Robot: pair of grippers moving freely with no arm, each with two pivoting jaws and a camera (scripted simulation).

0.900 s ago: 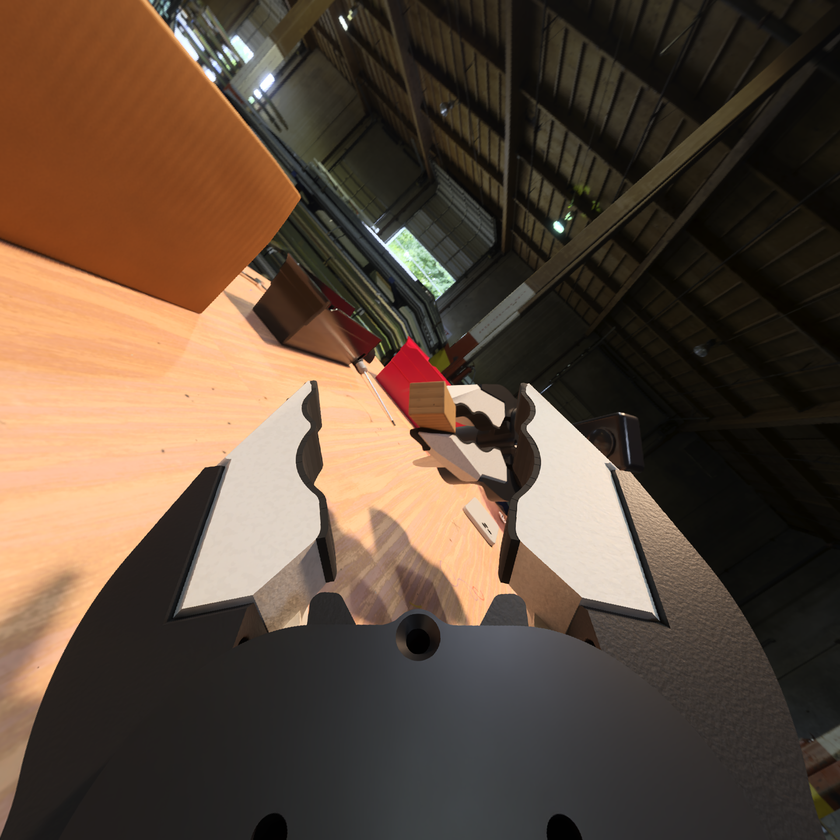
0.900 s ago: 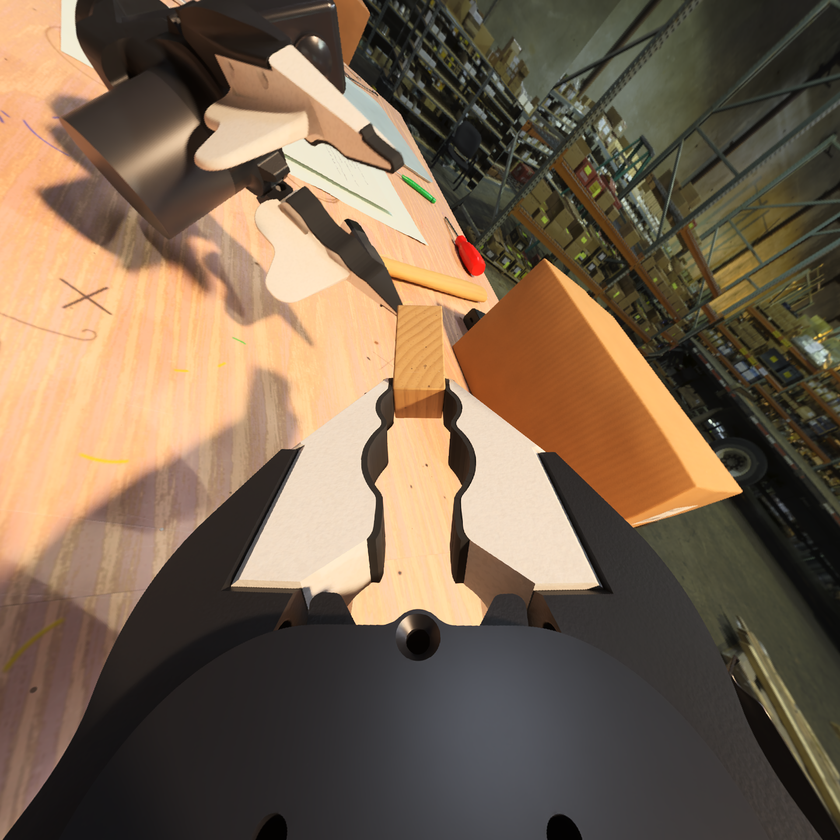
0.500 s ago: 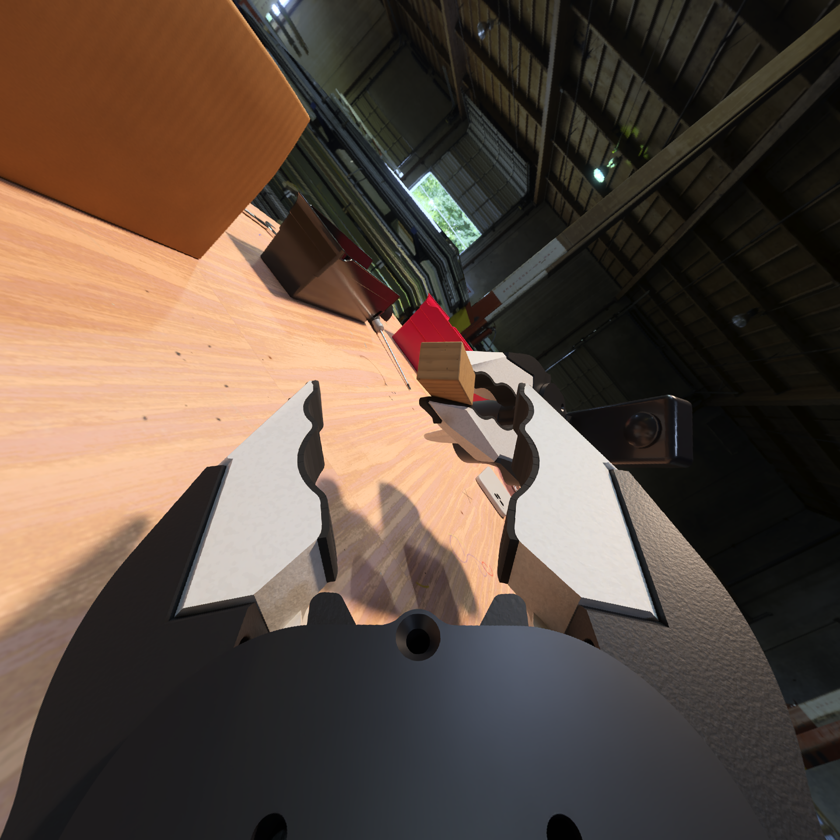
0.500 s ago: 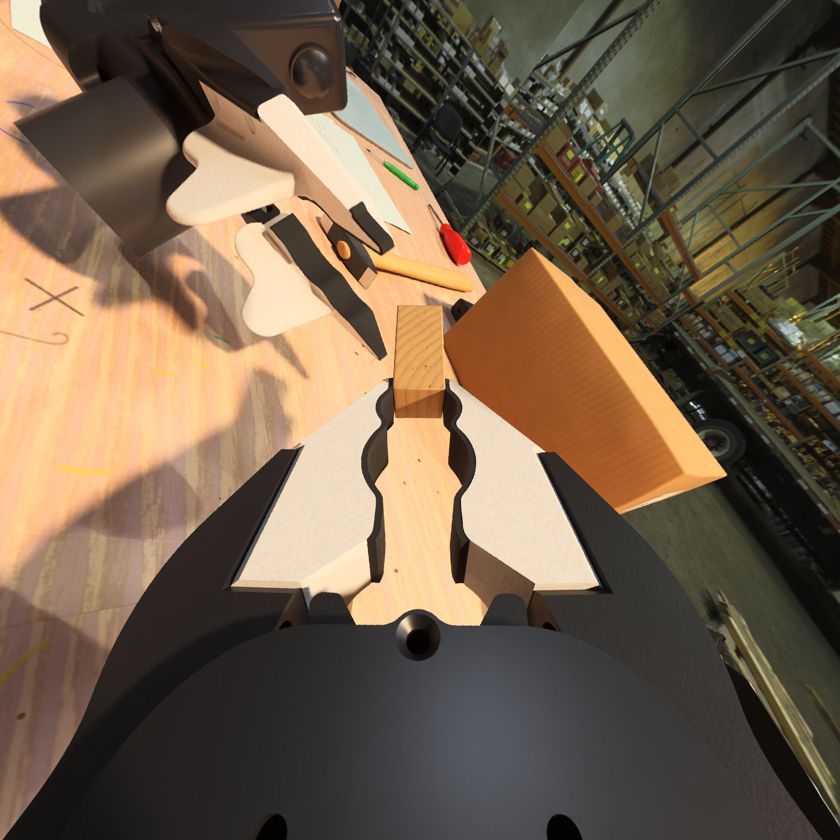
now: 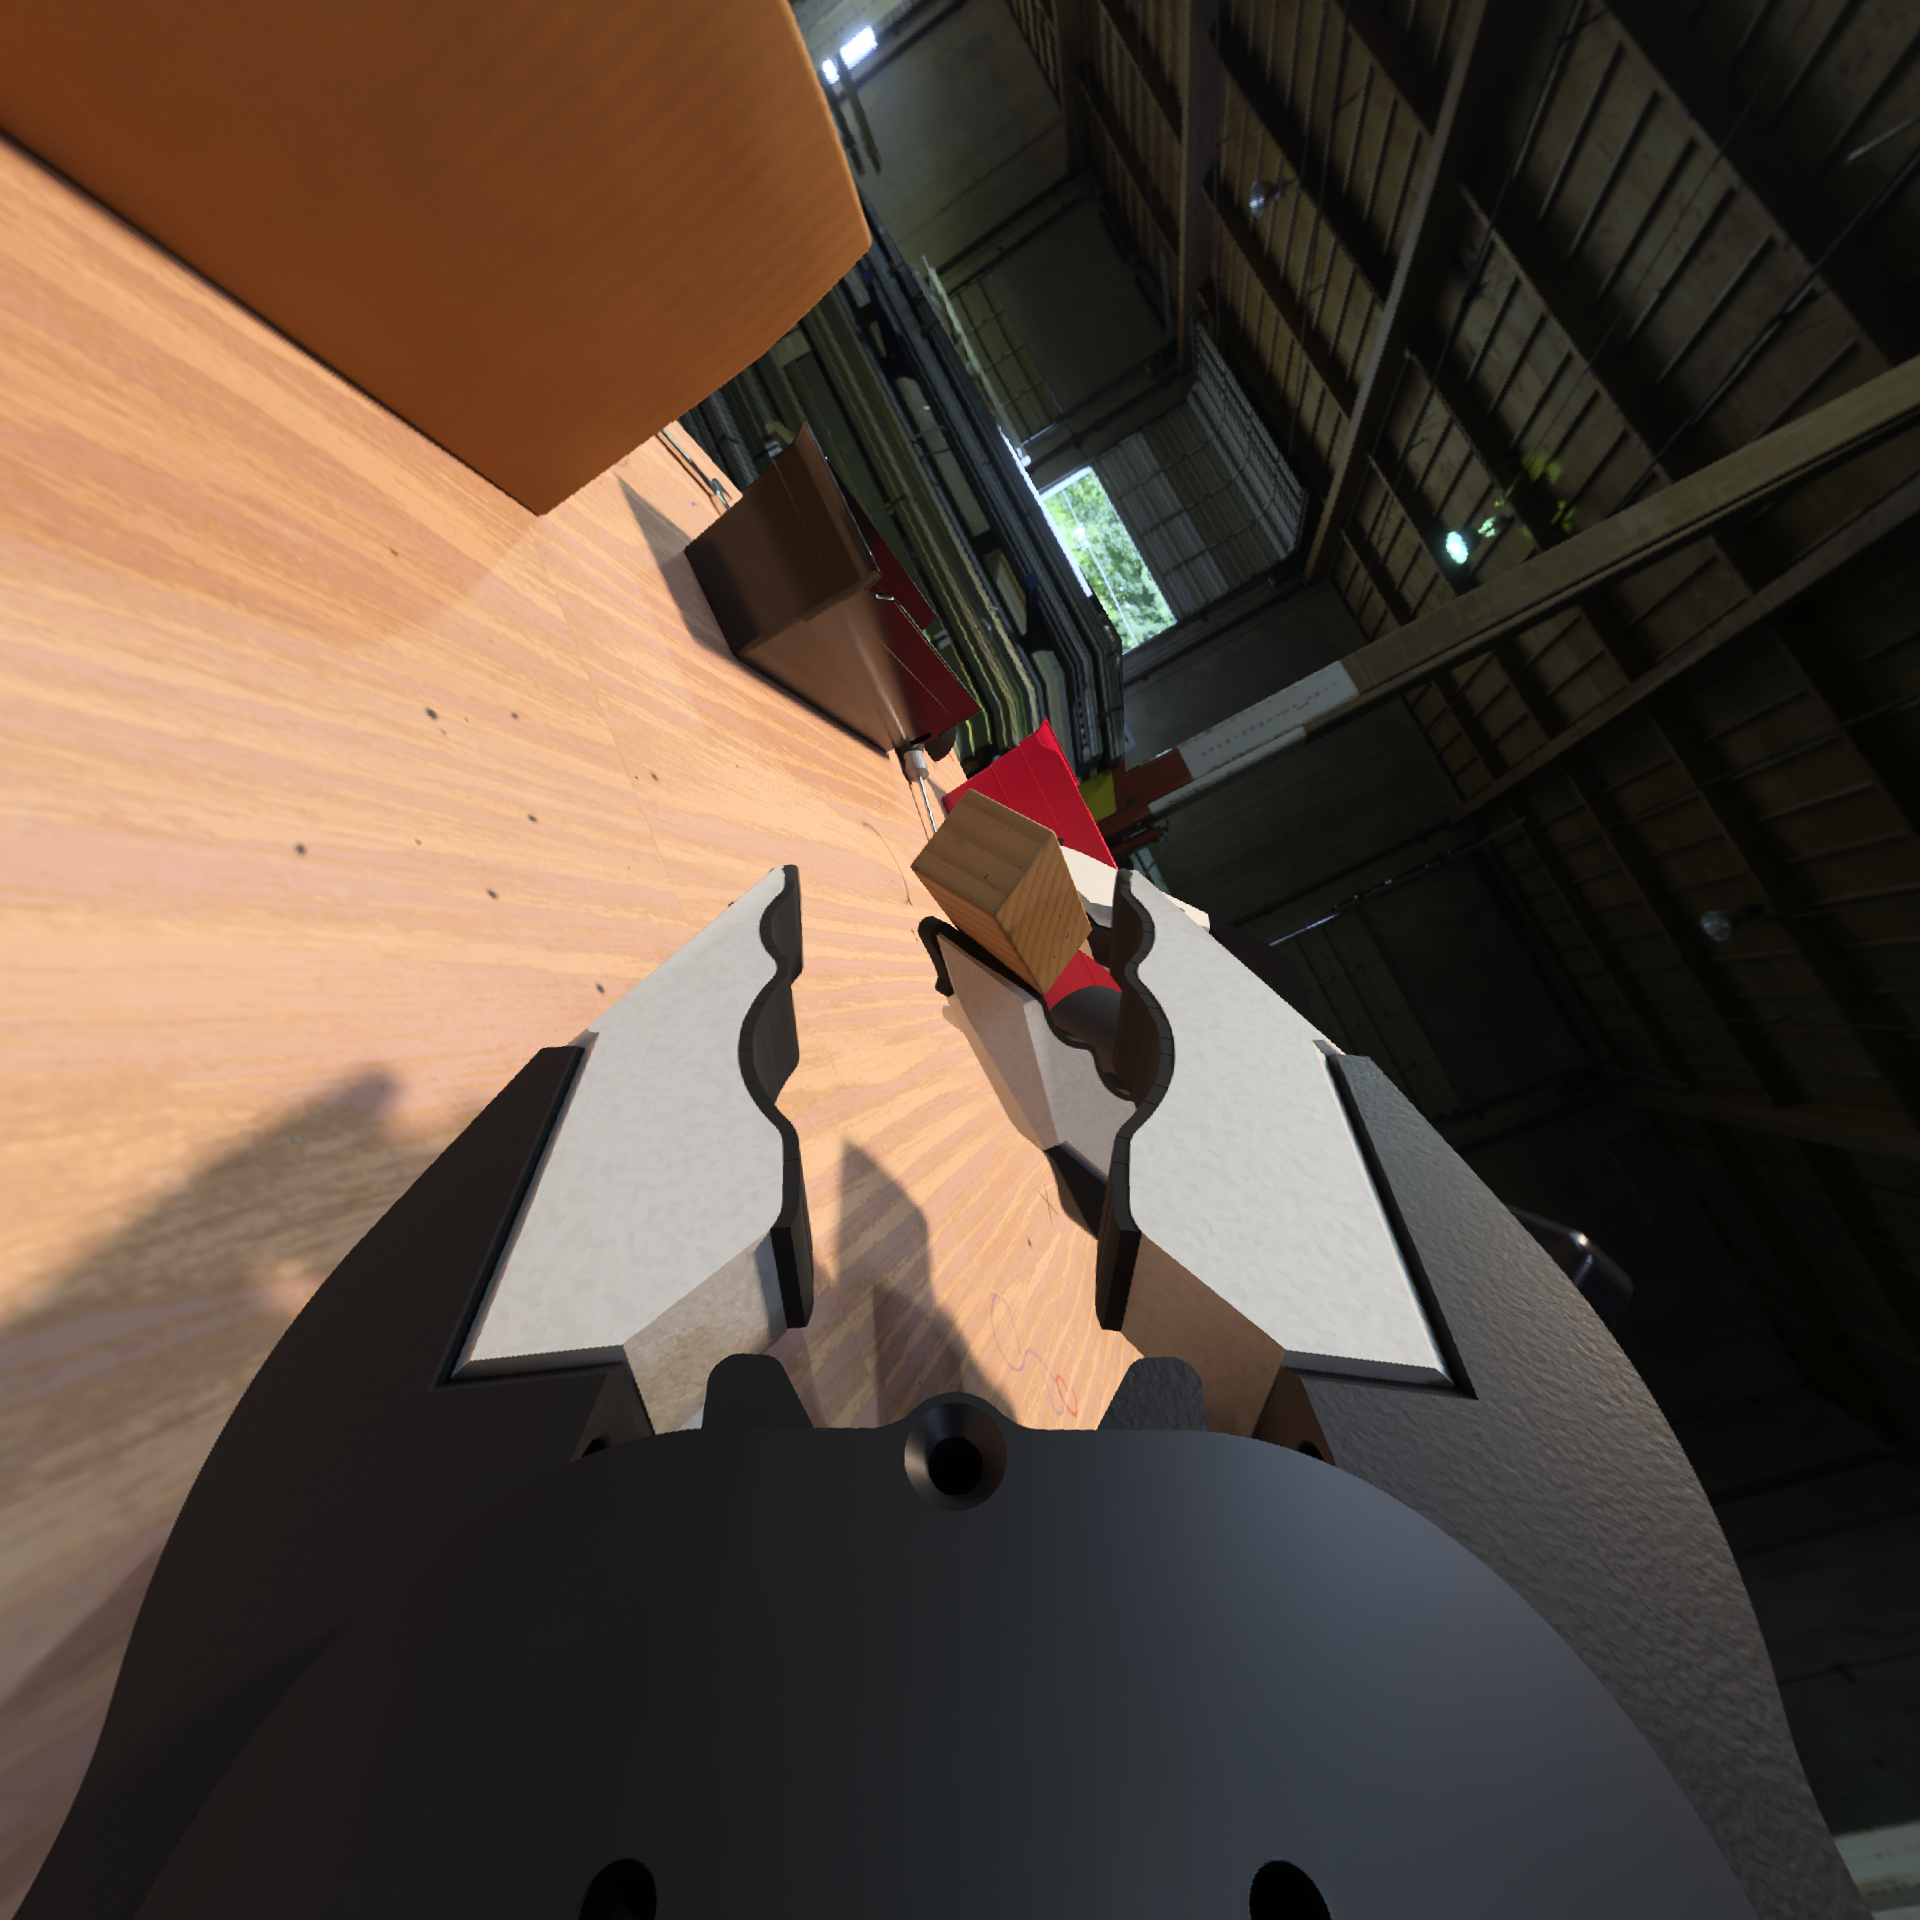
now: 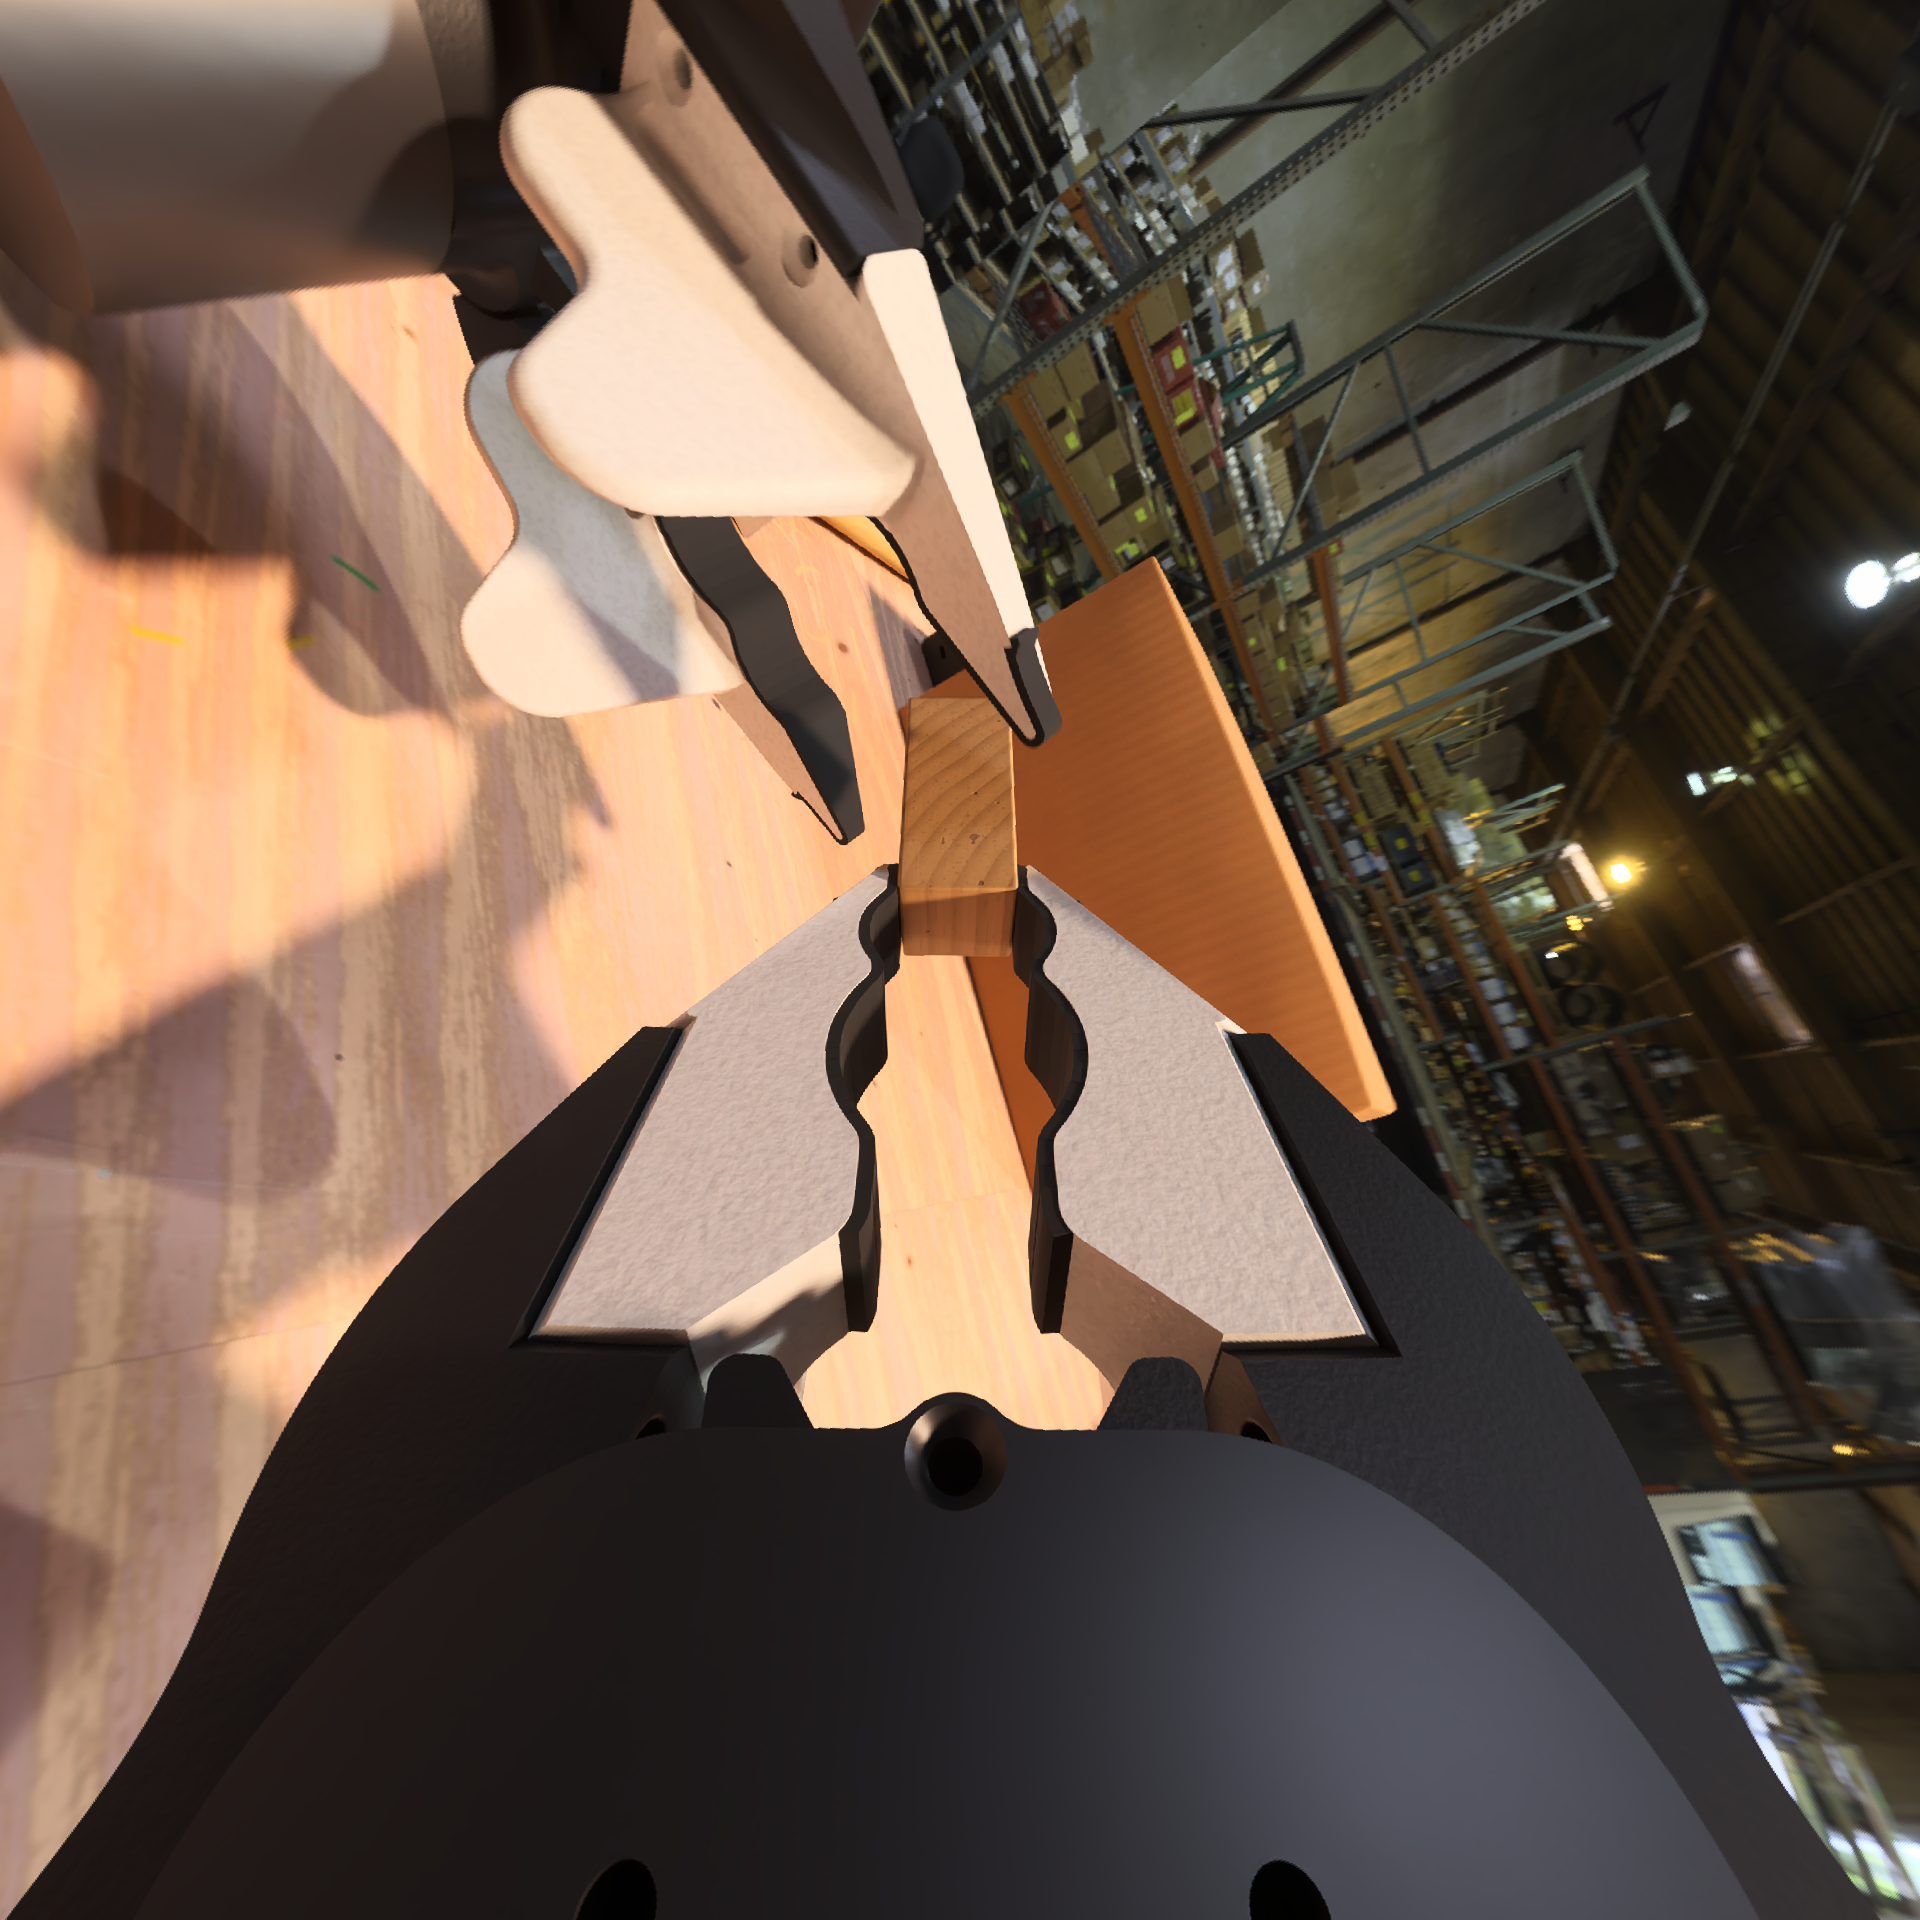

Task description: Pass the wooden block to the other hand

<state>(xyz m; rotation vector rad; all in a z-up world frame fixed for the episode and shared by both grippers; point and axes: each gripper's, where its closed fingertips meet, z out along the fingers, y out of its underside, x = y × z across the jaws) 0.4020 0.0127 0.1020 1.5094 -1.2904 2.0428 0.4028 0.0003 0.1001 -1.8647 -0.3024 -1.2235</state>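
Note:
The wooden block (image 6: 956,821) is a short light-wood bar. My right gripper (image 6: 956,883) is shut on its near end and holds it above the wooden table (image 6: 260,831). My left gripper (image 6: 935,764) faces it from the top left, open, with its fingertips on either side of the block's far end. In the left wrist view my left gripper (image 5: 958,894) is open and the block (image 5: 987,883) sits between its tips, closer to the right finger. The right gripper's fingers (image 5: 1013,1039) show behind the block.
A large orange box (image 6: 1164,810) lies on the table just right of the block; it also shows in the left wrist view (image 5: 416,208). A dark brown box (image 5: 800,582), a red object (image 5: 1029,779) and a thin tool (image 5: 920,779) lie farther along the table (image 5: 312,831).
The two grippers have closed in on each other. The block's far end, earlier clear of the left gripper, now lies between its open fingertips. The right gripper stays shut on the block.

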